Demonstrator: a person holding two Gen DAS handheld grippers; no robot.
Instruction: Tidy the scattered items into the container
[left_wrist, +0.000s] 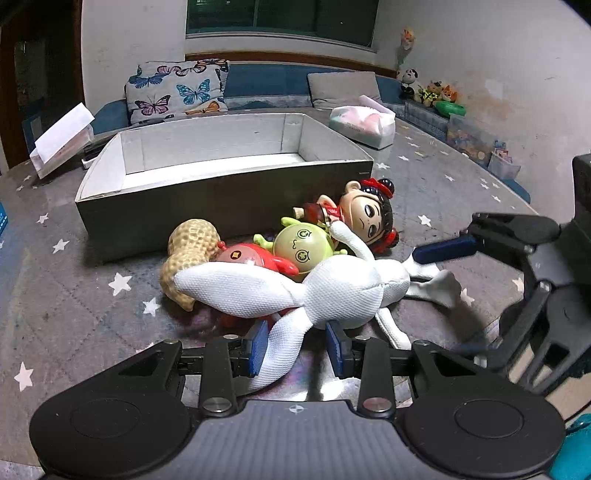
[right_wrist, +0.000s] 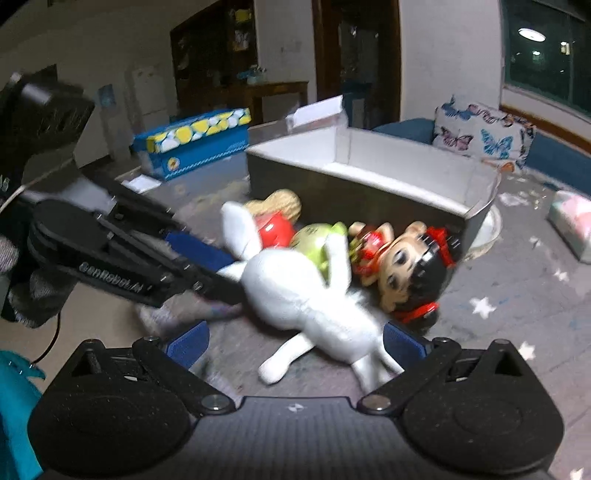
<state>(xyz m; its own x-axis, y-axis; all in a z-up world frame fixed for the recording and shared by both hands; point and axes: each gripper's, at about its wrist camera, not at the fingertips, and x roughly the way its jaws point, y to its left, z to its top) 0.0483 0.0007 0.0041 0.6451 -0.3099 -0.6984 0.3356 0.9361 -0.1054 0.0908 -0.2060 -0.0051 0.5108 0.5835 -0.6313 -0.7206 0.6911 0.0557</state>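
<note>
A white plush rabbit (left_wrist: 332, 295) lies on the star-patterned mat, on top of a peanut plush (left_wrist: 188, 254), a red toy (left_wrist: 255, 258), a green round toy (left_wrist: 299, 247) and a black-haired doll (left_wrist: 365, 218). Behind them stands the open grey box (left_wrist: 221, 192). My left gripper (left_wrist: 297, 341) is open, its blue pads either side of one of the rabbit's long white limbs. My right gripper (right_wrist: 295, 341) is open around the rabbit's (right_wrist: 306, 295) lower body and legs. The right gripper shows at the right of the left wrist view (left_wrist: 443, 251).
A blue and yellow carton (right_wrist: 192, 144) and a white open box (left_wrist: 62, 140) stand left of the grey box. A tissue pack (left_wrist: 362, 123), a butterfly cushion (left_wrist: 177, 90) and small plush toys (left_wrist: 424, 88) lie behind.
</note>
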